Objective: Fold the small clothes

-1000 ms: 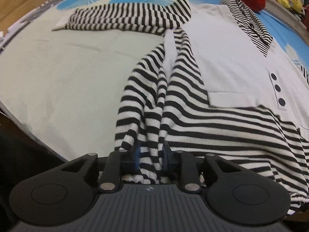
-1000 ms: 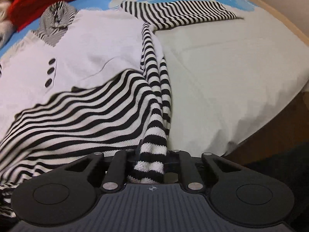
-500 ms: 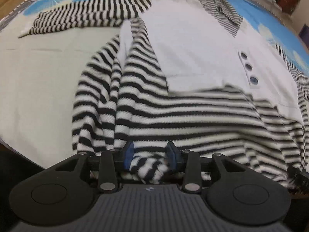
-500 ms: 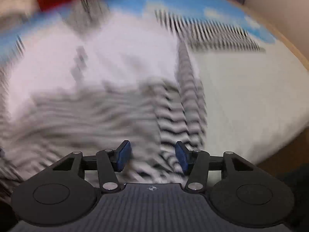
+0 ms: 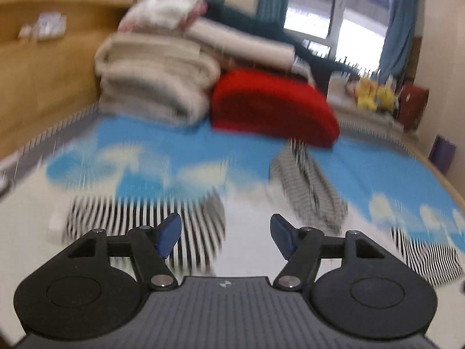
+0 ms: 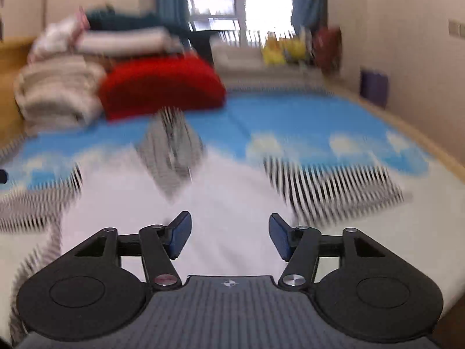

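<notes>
One striped sweater (image 6: 226,192), one red cushion (image 6: 159,84), two grippers (image 5: 225,234) (image 6: 229,237).

A black-and-white striped top (image 6: 226,203) lies spread flat on the bed.

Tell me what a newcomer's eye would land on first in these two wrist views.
The red cushion at the far end of the bed, beside a stack of folded beige blankets. Next, the black-and-white striped sweater spread flat over the blue cloud-print sheet. Nearest, the left gripper and right gripper, jaws opening with nothing between them.
</notes>
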`<state>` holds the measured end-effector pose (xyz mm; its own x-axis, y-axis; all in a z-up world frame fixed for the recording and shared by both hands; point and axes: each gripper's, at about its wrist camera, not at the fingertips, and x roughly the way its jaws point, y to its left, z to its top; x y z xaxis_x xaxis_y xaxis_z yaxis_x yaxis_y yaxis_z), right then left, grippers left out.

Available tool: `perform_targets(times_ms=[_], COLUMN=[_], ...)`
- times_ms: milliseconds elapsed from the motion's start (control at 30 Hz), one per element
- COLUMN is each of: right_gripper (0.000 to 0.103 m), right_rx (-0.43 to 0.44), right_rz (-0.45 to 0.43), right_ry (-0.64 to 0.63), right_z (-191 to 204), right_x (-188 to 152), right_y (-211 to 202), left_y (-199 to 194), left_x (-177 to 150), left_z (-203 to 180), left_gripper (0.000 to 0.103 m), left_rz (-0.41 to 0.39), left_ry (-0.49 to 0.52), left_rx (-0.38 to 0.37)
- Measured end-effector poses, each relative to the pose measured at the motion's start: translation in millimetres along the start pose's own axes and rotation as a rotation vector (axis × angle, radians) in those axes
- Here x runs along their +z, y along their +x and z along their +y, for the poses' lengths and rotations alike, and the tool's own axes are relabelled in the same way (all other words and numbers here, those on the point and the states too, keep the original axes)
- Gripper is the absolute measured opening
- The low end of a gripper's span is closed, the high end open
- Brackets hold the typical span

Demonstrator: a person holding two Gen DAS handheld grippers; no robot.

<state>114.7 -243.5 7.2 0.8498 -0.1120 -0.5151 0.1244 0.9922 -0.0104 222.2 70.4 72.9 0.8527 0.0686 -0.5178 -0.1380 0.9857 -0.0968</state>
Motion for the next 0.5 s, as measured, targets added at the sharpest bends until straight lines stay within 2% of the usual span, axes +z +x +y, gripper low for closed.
perform_targets(times_ms=[100,200,267,300,333,400,433,500], right_gripper=[0.070,0.072,0.072,0.072,0.070,0.068,0.065,0.061], right_rx=[0.043,0.055,0.061,0.068,0.079,0.097,0.097,0.070], right_rz=[-0.111,-0.146,-0.159,-0.152,-0.133,-0.089,-0.060,-0.008], right_ry=[-0.003,-0.037,-0.072,-0.091,-0.106,-0.108,-0.098,-0.065], right_z=[-15,-25,-29,-31,-33,-32,-32,-25], right_x=[33,56,63,63,62,55,52,49], right_y=[8,29,43,51,59,74,80,87], left_y=[28,68,97,110,125,152,169,186], left_x=[33,41,32,23,14,-9,-13,-16], left_z=[16,42,63,75,88,121,137,170], left_gripper=[0.073,0.070,0.060,0.048,0.036,0.022,0.021,0.022], left_rz=[-0.065,-0.092,-0.087,-0.080,-0.054,0.041,0.119,0.172], left_ry=[0.049,0.098,0.119,0.118,0.109,0.076,0.026,-0.116], left_rx=[0.005,0.027,0.036,0.028,0.021,0.028,0.051,0.075])
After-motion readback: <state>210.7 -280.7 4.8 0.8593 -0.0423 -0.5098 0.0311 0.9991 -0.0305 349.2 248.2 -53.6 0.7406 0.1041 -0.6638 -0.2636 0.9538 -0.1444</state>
